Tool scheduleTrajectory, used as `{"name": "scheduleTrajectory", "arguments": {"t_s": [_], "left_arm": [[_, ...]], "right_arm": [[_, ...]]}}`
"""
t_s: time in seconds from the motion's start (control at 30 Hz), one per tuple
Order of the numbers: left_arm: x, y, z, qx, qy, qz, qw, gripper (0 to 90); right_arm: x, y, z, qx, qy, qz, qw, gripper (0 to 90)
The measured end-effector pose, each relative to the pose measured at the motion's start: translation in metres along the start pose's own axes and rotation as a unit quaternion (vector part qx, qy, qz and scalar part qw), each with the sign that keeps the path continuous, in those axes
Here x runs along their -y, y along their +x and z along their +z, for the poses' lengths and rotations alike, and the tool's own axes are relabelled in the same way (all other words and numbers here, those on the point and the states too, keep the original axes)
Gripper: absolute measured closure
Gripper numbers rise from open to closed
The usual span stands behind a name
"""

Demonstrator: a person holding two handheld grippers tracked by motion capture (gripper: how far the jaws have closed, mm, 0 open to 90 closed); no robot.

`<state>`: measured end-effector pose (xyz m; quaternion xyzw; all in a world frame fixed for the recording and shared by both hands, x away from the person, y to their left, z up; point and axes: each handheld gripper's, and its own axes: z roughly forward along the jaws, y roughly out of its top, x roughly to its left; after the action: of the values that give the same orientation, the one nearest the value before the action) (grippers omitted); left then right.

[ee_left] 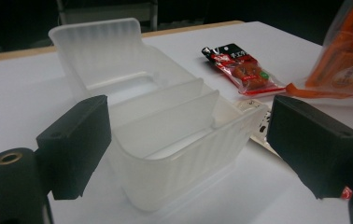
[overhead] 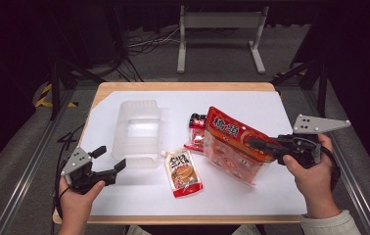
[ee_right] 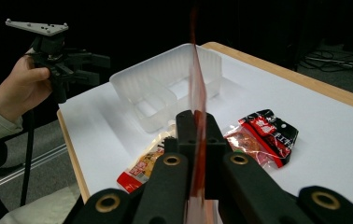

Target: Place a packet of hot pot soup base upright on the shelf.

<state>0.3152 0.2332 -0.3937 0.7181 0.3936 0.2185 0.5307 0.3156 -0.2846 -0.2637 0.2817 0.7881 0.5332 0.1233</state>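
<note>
The left gripper (overhead: 108,164) is held at eight o'clock on the white table (overhead: 271,107) with its jaws spread, nothing between them, aimed at the translucent divided container (overhead: 136,129). A sauce pouch (overhead: 183,174) is seen at six o'clock and a small red snack packet (overhead: 196,131) at centre. The large orange bag (overhead: 232,142) is pinched at its edge by the right gripper (overhead: 264,145) at three o'clock and tilted above the table.

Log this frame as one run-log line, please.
left gripper: open, beside bin | right gripper: shut on red bag, lifted edge-up | pouch, small packet: flat on table
</note>
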Motion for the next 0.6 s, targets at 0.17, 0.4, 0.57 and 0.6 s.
{"name": "scheduleTrajectory", "arguments": {"t_s": [0.17,0.4,0.57,0.6], "left_arm": [[-0.006,-0.007,0.005,0.017,0.002,0.002,0.9998,8.1],[-0.019,-0.021,0.015,0.067,-0.006,0.021,0.9975,5.8],[-0.027,-0.031,0.025,0.098,-0.001,0.036,0.9946,5.5],[-0.028,-0.032,0.026,0.099,0.0,0.037,0.9943,5.7]], "right_arm": [[-0.006,0.0,0.0,-0.006,-0.003,-0.005,1.0,90.0],[-0.018,0.005,0.005,-0.025,-0.003,-0.018,0.9995,90.0],[-0.028,0.011,0.008,-0.031,-0.002,-0.032,0.999,90.0],[-0.03,0.012,0.009,-0.032,-0.002,-0.035,0.9989,90.0]]}}
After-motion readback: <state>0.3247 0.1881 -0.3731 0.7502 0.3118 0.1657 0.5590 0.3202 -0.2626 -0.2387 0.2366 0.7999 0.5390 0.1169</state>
